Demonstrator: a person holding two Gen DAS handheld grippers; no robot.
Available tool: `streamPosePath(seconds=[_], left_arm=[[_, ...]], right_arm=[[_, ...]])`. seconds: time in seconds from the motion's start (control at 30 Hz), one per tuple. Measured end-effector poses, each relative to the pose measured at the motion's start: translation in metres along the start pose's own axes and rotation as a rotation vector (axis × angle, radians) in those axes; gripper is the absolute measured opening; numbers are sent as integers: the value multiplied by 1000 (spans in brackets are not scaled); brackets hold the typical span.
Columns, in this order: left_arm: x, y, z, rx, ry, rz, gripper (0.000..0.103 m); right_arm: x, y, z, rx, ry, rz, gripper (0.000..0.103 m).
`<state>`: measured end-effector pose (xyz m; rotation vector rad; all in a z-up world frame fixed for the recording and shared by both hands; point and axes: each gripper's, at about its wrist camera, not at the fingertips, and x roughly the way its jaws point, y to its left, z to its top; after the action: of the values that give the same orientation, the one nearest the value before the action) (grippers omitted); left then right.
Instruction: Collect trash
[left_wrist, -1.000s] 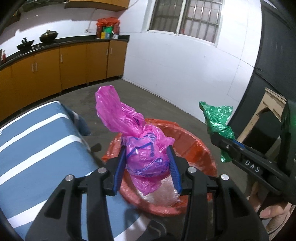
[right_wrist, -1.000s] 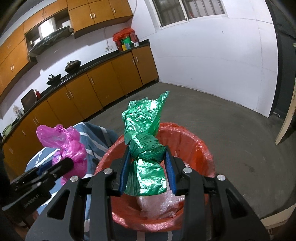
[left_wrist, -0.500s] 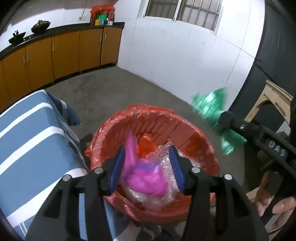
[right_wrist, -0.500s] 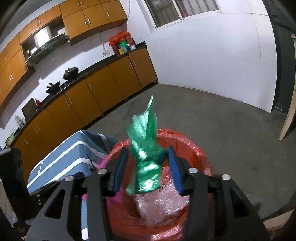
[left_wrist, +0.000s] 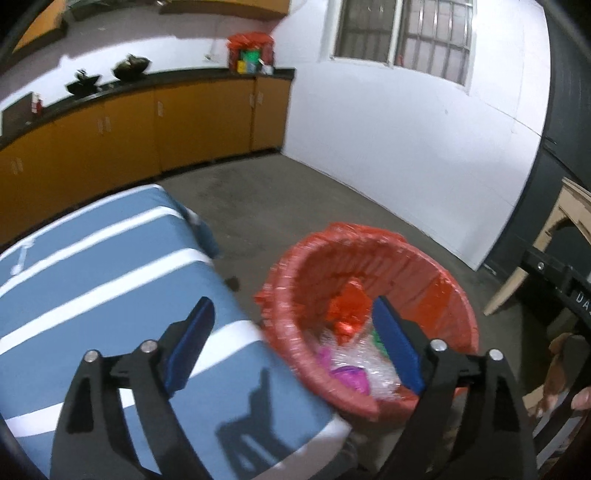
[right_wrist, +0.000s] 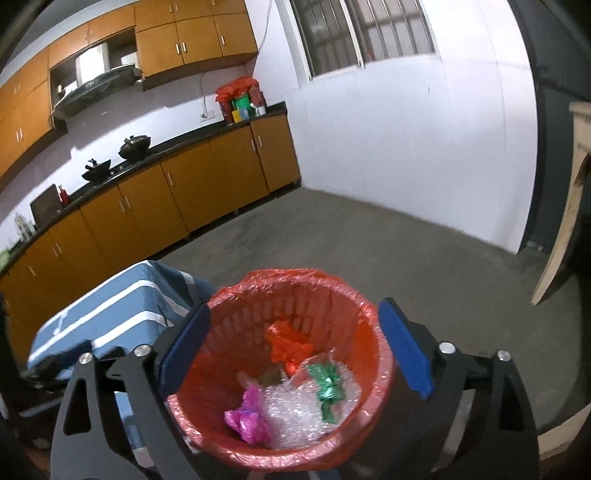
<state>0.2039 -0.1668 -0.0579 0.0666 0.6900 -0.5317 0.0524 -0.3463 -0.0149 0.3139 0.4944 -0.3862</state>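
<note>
Kitchen floor (right_wrist: 369, 251), red bin (right_wrist: 365, 328) holding pink bag (right_wrist: 247, 419), green bag (right_wrist: 328, 384)

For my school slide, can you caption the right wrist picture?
Open right gripper above the red bin, pink bag and green bag inside.

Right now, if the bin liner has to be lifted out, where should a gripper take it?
Pinch the red liner where it folds over the bin's near rim, coming from above. There it bunches into loose plastic, clear of the pink bag and green bag inside.
</note>
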Motion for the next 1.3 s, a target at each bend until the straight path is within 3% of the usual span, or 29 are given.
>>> streamPosePath(seconds=[0.27, 0.5, 0.9, 1.3], left_arm=[[-78, 45, -22, -64, -140, 188, 98], [-136, 66, -43, -96, -215, 349, 99], [-186, 67, -73, -114, -255, 424, 99], [-212, 57, -94, -121, -273, 430, 99]], right_arm=[[-33, 23, -14, -86, -113, -90, 101], [-53, 49, -22, -151, -89, -105, 101], [-90, 84, -40, -219, -112, -29, 101], [-110, 104, -57, -258, -108, 33, 101]])
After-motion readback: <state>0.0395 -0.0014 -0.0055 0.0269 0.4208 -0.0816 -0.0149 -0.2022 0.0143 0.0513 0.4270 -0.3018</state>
